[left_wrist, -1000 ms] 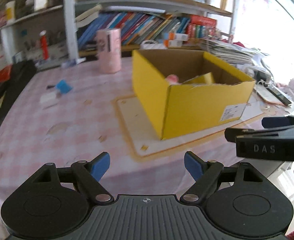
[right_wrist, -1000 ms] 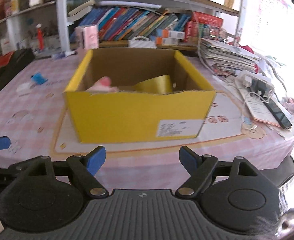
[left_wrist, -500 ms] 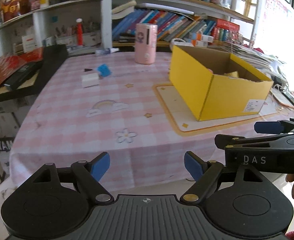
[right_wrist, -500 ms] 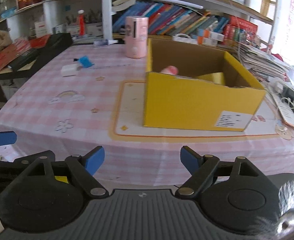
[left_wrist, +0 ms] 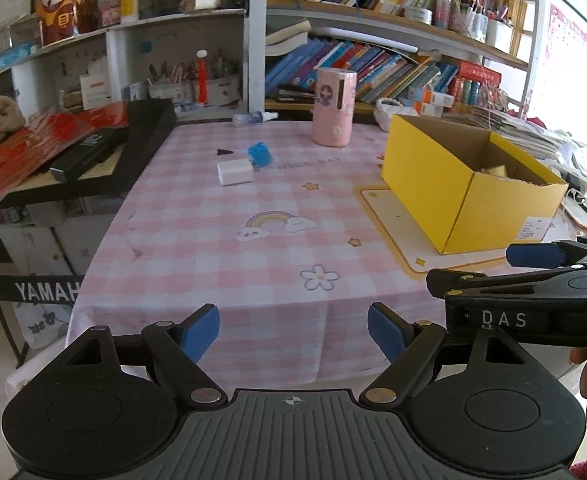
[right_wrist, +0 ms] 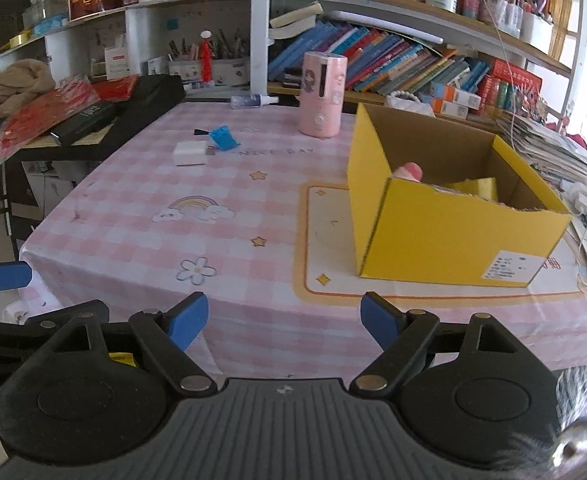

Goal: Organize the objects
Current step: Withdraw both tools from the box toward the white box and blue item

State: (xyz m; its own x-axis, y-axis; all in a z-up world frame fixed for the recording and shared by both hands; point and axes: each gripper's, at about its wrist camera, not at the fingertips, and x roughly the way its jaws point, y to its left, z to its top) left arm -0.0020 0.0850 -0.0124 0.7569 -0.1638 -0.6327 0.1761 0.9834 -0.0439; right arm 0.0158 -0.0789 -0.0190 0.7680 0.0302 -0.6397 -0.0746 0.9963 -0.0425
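**Both hands back off the box**

Both pairs of fingers spread, nothing between them. Left gripper (left_wrist: 293, 330) and right gripper (right_wrist: 281, 322) have pulled back past the tabletop (left_wrist: 253, 240) edge; a second ago the yellow box (right_wrist: 445, 216) sat close ahead. Box now ahead and right of the fingers, with a pink item (right_wrist: 409, 170) inside. Far ahead, left of the fingers: white block (left_wrist: 234, 172) and blue piece (left_wrist: 259, 154), loose, beside a pink cylinder (left_wrist: 332, 108). Likely next pickups.
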